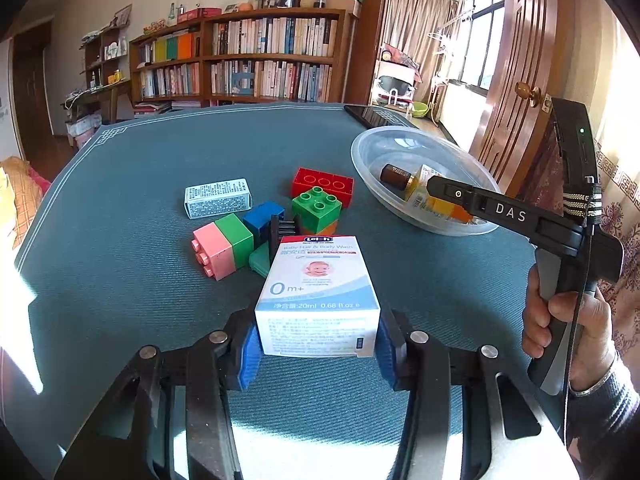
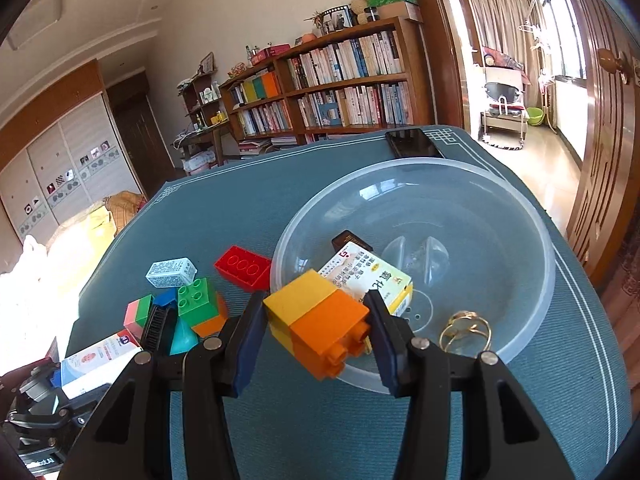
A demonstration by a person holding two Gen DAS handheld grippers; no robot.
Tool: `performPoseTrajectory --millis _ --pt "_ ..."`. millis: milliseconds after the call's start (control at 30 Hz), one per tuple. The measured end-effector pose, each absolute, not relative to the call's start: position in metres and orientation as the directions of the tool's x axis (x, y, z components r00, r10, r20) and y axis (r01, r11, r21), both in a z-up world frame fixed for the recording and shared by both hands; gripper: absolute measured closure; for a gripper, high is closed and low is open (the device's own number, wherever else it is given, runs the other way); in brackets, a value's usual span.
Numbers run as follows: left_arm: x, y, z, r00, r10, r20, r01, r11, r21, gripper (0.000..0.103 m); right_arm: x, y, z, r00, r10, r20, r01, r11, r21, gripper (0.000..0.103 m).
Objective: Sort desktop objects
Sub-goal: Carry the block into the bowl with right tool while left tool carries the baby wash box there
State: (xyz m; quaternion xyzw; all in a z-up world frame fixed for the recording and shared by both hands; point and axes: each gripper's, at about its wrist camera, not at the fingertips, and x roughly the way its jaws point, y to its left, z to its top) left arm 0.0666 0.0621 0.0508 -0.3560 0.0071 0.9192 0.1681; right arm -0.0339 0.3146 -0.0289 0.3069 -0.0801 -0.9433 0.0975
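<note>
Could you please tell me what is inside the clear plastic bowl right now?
Inside the clear plastic bowl lie a yellow medicine box, a brown bottle and a gold ring. The orange-yellow block in the right gripper covers part of the box.

Two grippers, one clear bowl (image 2: 520, 216), one phone (image 2: 414, 143). Three small cartons: baby wash (image 1: 318, 292), grey printed (image 1: 218, 198), yellow (image 2: 370, 276). One comb (image 2: 158, 326), one gold ring trinket (image 2: 466, 330), several building bricks.

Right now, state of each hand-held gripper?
Left hand-held gripper: closed on the baby wash box.
Right hand-held gripper: closed on the yellow-orange block, at the clear bowl rim.
</note>
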Motion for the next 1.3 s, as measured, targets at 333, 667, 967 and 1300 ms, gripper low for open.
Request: performPoseTrajectory --millis 333,667,967,1300 --pt "0.06 0.08 0.061 -0.697 0.338 -0.633 -0.352 -0.93 -0.109 0.053 -0.044 0.347 -0.039 -0.806 -0.103 -0.583 -0.014 -0.981 0.193 0.052" --pt "0.046 0.103 0.077 -0.703 0.387 -0.597 -0.401 -0.909 -0.116 0.053 -0.046 0.358 -0.04 -0.817 -0.009 -0.577 -0.1 -0.983 0.157 0.052" --pt "0.017 0.139 0.078 -0.706 0.396 -0.587 -0.435 -0.897 -0.082 0.053 -0.041 0.369 -0.037 -0.832 -0.005 -0.555 -0.124 -0.973 0.195 0.051" --pt "-0.023 0.175 0.062 -0.659 0.403 -0.635 -0.451 -0.887 -0.095 0.053 -0.031 0.371 -0.031 -0.872 0.002 -0.49 -0.139 -0.96 0.243 0.034"
